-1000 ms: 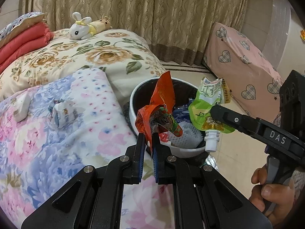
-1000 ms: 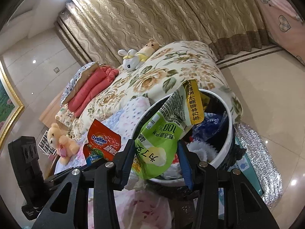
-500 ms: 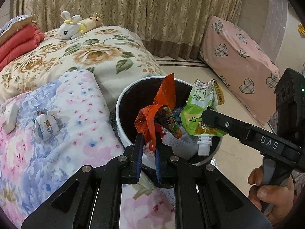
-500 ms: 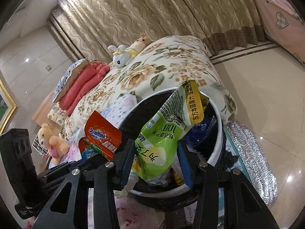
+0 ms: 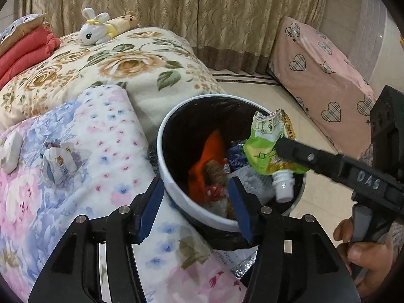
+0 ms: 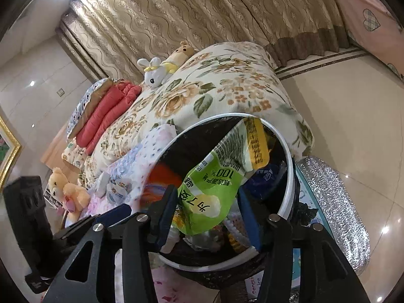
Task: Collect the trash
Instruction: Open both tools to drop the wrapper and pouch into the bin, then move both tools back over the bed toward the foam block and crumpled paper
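Blurring hides the orange wrapper [image 5: 209, 156] inside the bin [image 5: 161, 151], print unreadable. Left gripper [image 5: 195, 204] is spread wide, holding nothing, just above the bin's near rim. Right gripper [image 6: 205, 210] grips the green pouch [image 5: 270, 146] over the bin mouth, spout down; whether both pads touch it, cannot tell. Bin holds mixed trash, touching the quilt [image 5: 88, 136]. A small wrapper [image 5: 59, 164] lies on the quilt. Open floor [image 6: 341, 116] beyond.

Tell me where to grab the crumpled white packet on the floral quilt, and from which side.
Pinch the white packet at its bunched upper ridge, coming from above with the open left gripper; it lies slumped on the soft floral quilt, so a low side pinch would likely catch fabric. The right gripper holds the green pouch.
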{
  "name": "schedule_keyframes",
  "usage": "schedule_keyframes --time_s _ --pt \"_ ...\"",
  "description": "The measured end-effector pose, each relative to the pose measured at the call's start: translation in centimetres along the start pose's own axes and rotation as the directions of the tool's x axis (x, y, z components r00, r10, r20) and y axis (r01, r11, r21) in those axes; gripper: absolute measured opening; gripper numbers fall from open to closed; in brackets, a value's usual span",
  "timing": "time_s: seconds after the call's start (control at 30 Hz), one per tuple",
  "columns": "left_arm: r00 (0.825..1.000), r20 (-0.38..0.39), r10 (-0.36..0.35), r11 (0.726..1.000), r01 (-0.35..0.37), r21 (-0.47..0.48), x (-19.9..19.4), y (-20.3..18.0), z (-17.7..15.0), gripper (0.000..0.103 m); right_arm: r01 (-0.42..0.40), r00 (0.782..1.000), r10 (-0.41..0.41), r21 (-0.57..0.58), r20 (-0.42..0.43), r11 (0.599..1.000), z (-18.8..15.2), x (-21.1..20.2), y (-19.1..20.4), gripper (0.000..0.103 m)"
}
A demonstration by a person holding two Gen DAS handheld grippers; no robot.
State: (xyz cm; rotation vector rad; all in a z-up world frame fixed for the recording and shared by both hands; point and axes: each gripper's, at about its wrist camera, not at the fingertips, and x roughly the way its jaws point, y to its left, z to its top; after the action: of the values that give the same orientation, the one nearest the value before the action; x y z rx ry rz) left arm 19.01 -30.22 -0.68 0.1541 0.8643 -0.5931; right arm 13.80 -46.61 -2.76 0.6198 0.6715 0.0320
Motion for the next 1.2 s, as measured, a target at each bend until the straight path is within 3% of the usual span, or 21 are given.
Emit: schedule_keyframes --time_s 0.2,0.5,0.67,1.2 --pt "1.0 0.007 -0.01 0.999 0.01 -0.043 -1.1 1.3 -1.5 0.059 -0.004 1.0 0.004 0.016 0.019 1.0 -0.1 -0.5 0.1 0.075" --pt "0.999 0.039 0.013 0.986 -0.006 -0.165 -3.7 5.3 -4.2 0.059 -0.016 1.0 0.016 0.005 0.018 1.0 -1.1 -0.5 2.1 0.078" --pt "0.997 0.046 0.055 0.974 -0.043 -0.224 -5.0 8.1 -5.9 0.06 -0.027 0.999 0.028 -0.059 0.016 0.998 -2.4 -0.2 5.0 0.082" --pt "0.98 0.036 0.195 0.907 -0.166 -0.387 -8.4 17.1 -10.7 0.06 -0.093 0.994 0.077 -0.238 -0.079 0.967 -7.2 3.8 13.6 0.092"
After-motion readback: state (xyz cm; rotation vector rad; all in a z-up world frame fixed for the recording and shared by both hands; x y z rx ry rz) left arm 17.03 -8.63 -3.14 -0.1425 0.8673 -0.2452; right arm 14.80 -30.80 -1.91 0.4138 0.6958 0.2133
